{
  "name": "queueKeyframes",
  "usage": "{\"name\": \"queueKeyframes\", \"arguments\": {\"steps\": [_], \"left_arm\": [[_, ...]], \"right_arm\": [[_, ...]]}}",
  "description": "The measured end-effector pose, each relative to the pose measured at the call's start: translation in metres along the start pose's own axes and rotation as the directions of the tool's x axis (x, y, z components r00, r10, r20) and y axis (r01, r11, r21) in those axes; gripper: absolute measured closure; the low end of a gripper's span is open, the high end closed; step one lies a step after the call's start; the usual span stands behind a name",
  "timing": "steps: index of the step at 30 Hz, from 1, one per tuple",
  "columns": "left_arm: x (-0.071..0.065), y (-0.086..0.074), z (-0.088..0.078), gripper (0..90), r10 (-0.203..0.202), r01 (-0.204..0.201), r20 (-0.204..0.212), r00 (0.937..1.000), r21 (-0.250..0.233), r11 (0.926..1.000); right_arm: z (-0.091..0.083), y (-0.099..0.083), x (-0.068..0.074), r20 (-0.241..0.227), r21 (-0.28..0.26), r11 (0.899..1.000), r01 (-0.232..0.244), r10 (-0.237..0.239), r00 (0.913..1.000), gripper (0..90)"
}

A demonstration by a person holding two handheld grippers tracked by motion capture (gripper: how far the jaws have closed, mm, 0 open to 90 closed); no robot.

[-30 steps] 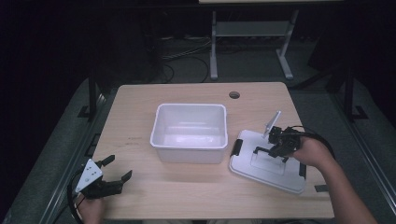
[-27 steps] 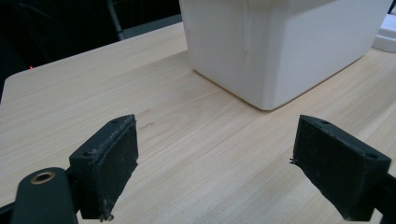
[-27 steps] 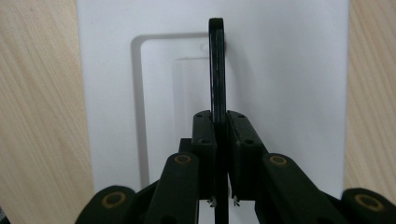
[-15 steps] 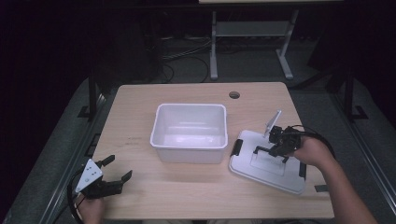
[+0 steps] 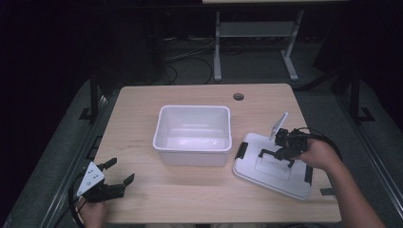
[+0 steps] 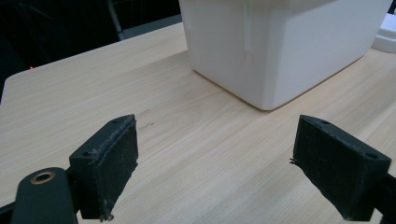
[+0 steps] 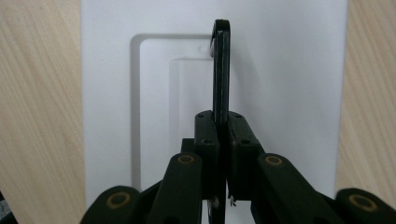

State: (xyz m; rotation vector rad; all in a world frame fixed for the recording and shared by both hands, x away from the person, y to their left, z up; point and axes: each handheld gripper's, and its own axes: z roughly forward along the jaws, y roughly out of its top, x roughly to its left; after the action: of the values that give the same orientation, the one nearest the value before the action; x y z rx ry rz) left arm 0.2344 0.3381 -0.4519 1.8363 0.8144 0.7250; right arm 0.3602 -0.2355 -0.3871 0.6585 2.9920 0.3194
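- Right tool (image 5: 278,151) sits over the white lid (image 5: 256,172), which lies flat on the bench (image 5: 142,109) just right of the open white bin (image 5: 192,134).
- Right gripper view: the jaws are pressed together on the lid's black handle (image 7: 221,65), a thin upright bar rising from the recessed centre panel. Pads (image 7: 207,140) pinch it low, near one end; most of the handle runs on beyond them.
- Judgement: the step in hand looks like picking up the lid by its handle, presumably to bring it over the bin.
- To do it well: hold the clamp firm and lift straight up. The grip is off the handle's middle, so the lid may tip or swing; a slow rise with a level wrist should check that.
- Clear the bin's near wall before moving across, and line up the lid's long edges with the bin's rim.
- Black latches show on the lid's ends (image 5: 242,150); they could snag on the rim if the lid comes in skewed.
- Left tool (image 5: 116,183) rests at the bench's near left corner, jaws wide apart, nothing between them. In its own view the bin's wall (image 6: 280,46) stands ahead, well apart.
- Bin looks empty.
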Motion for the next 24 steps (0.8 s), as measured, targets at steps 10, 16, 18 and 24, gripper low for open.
{"name": "queueKeyframes", "arguments": {"steps": [10,16,18,24], "left_arm": [[-0.001,0.000,0.001,13.5,0.006,-0.006,0.001,1.0000,0.005,1.0000],[0.000,0.000,0.001,13.5,0.007,-0.007,0.000,1.0000,0.006,1.0000],[0.000,0.000,0.001,13.5,0.006,-0.006,-0.001,1.0000,0.005,1.0000],[0.000,0.000,0.001,13.5,0.010,-0.010,-0.001,0.9999,0.005,0.9999]], "right_arm": [[-0.007,-0.001,0.002,0.002,-0.014,1.000,0.008,-0.008,1.0000,84.2],[-0.013,0.001,0.003,0.008,-0.023,1.000,0.016,-0.015,0.9998,84.3],[-0.015,0.002,0.003,0.014,-0.026,1.000,0.017,-0.017,0.9998,84.3],[-0.022,0.002,0.004,0.017,-0.032,0.999,0.019,-0.018,0.9997,84.3]]}}
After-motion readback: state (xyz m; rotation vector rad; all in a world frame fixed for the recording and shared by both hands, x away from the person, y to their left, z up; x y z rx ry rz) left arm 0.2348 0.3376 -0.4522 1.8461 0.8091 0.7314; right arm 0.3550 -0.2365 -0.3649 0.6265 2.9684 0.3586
